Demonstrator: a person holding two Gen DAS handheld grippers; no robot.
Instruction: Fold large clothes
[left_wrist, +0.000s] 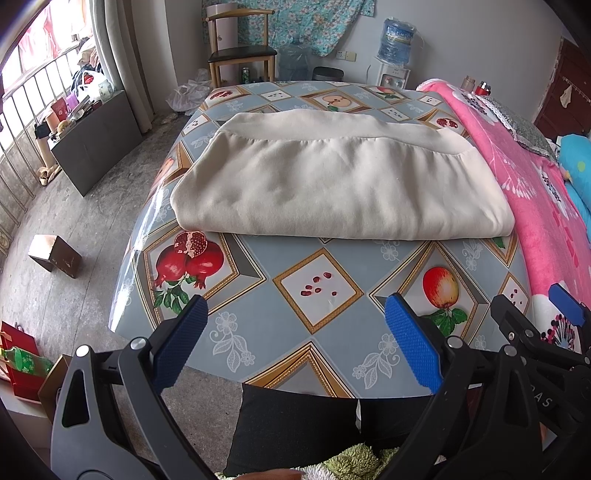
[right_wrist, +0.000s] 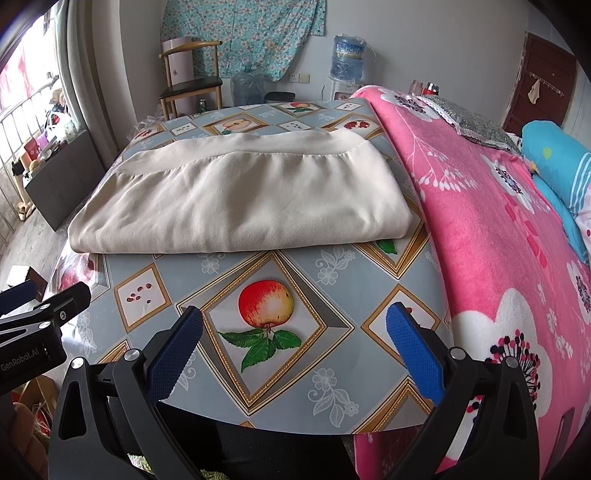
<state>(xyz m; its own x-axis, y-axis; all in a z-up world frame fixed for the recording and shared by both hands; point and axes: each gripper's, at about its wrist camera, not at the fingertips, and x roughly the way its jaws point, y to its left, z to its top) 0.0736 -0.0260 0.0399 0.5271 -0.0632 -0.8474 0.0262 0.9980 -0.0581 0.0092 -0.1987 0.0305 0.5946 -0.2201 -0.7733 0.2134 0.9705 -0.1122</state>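
Both ribbed blue tongs, left and right, spread apart over glossy tablecloth, before soft cream folded garment.

Home bedroom: pink blanket, chair, water dispenser.

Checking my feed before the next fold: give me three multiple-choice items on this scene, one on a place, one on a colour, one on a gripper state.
1. Where does the cream garment lie?
A. On the fruit-print table
B. On the wooden chair
C. On the floor

2. What colour is the blanket along the table's right side?
A. Green
B. Pink
C. Grey

3. How do the left gripper and right gripper stand?
A. Both shut on cloth
B. One open, one shut
C. Both open, holding nothing

Key: 1 A, the garment rests folded on the tablecloth. 2 B, pink with white flowers. 3 C, the blue pads stand wide apart, short of the garment.
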